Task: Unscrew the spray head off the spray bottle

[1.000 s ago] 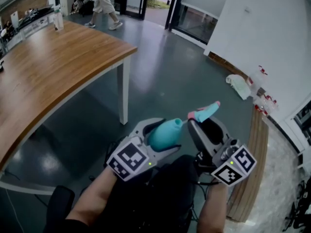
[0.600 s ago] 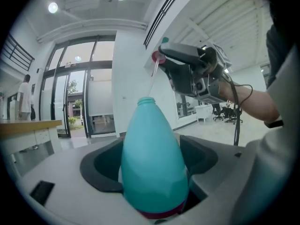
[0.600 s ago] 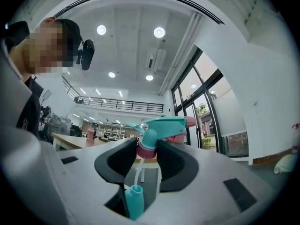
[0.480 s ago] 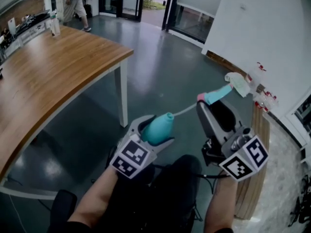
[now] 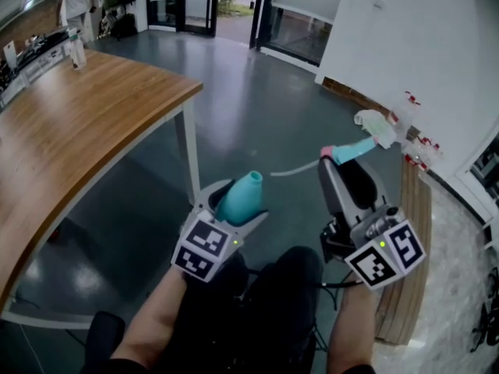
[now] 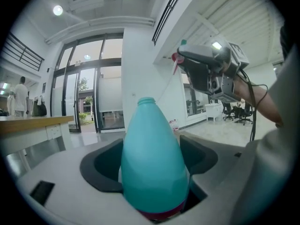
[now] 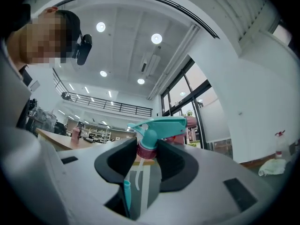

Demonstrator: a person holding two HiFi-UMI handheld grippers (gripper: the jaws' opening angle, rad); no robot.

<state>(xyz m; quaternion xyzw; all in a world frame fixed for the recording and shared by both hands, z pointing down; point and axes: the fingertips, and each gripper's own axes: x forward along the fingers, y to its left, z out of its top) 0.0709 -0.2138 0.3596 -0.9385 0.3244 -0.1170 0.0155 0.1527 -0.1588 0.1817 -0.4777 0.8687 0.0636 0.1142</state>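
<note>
A: Left gripper (image 5: 234,206), lower centre of the head view. We see its jaws clamped on the body of the bottle (image 5: 245,187), pointing up-frame.

B: Agreed. Right gripper (image 5: 335,166) sits centre right, higher in frame. We read its jaws as pinched on the collar of the spray head (image 7: 159,125), tilted a bit upward.

A: We note the left marker cube (image 5: 204,248) and right marker cube (image 5: 387,254) both face the camera. Left forearm (image 5: 148,322) enters bottom left, right forearm (image 5: 347,337) bottom right.

B: Grippers well apart, no contact.
</note>
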